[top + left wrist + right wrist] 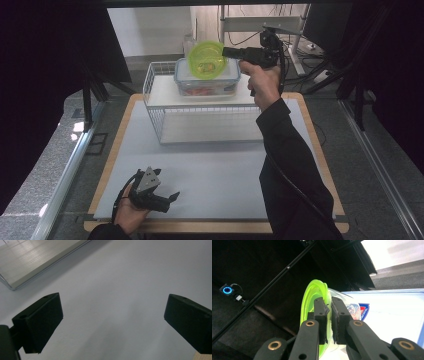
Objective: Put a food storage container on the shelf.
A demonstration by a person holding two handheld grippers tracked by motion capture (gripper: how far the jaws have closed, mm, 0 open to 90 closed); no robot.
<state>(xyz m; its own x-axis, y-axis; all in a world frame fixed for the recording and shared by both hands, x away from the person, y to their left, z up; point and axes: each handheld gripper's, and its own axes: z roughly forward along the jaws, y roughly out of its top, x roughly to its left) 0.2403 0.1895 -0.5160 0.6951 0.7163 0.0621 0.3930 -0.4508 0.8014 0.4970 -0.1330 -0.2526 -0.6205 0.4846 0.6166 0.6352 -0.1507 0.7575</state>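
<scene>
Two tongs divide the work: the right tongs (226, 52) pinch the green bowl (206, 59) by its rim above the lidded container (206, 80) on the wire rack (160, 85), while the left tongs (170, 198) rest wide open on the bench (220, 170).

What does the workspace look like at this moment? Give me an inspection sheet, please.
Surface: pale mat on a wood-edged table, mostly bare.
Job's things: green plate, held on edge above a lidded plastic box; the box sits on top of a white wire rack.
Clutter: nothing seen.
Grippers: right hand-held gripper pinches the plate's rim, jaws nearly together; left hand-held gripper rests low over the mat, jaws wide apart, holding nothing.
Cables: black cable trails from the right hand-held gripper along the sleeve; loose cords on the floor behind the table.
Surroundings: dark curtains on both sides, metal frame behind.
</scene>
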